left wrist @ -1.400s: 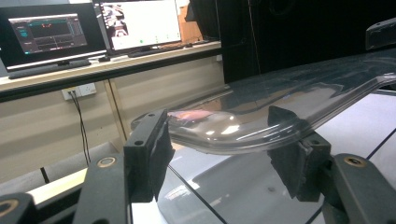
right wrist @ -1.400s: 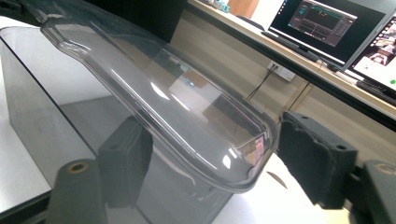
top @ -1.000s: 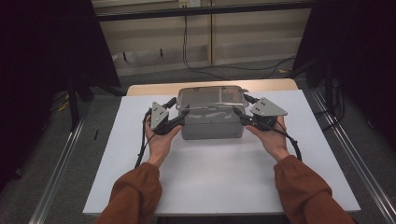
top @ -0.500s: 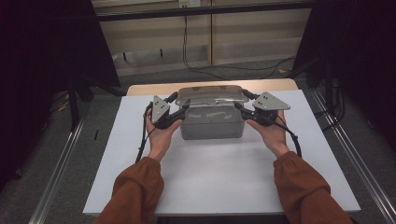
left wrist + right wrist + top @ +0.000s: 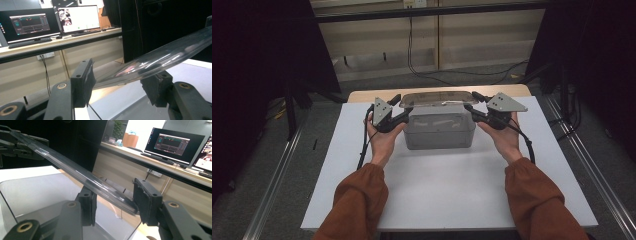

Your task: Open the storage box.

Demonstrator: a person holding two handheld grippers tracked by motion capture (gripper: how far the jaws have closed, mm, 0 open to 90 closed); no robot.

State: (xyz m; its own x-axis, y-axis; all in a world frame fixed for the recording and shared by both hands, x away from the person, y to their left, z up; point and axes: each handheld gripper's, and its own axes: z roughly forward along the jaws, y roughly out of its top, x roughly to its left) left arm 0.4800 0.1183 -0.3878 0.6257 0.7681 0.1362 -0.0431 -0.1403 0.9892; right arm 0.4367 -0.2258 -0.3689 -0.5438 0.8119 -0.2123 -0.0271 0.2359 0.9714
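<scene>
A clear lid (image 5: 438,97) sits raised just above the grey bin (image 5: 439,131) on the white table (image 5: 447,195). The left gripper (image 5: 403,104) and the right gripper (image 5: 471,101) each clamp an opposite lid edge. No readable writing on lid or bin; monitor (image 5: 78,18) text is illegible.

surface: white table (image 5: 447,195) | on it: 1 grey translucent box (image 5: 439,132), near the far edge

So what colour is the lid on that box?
The lid is clear, colourless plastic, best seen in the right gripper view.
</scene>
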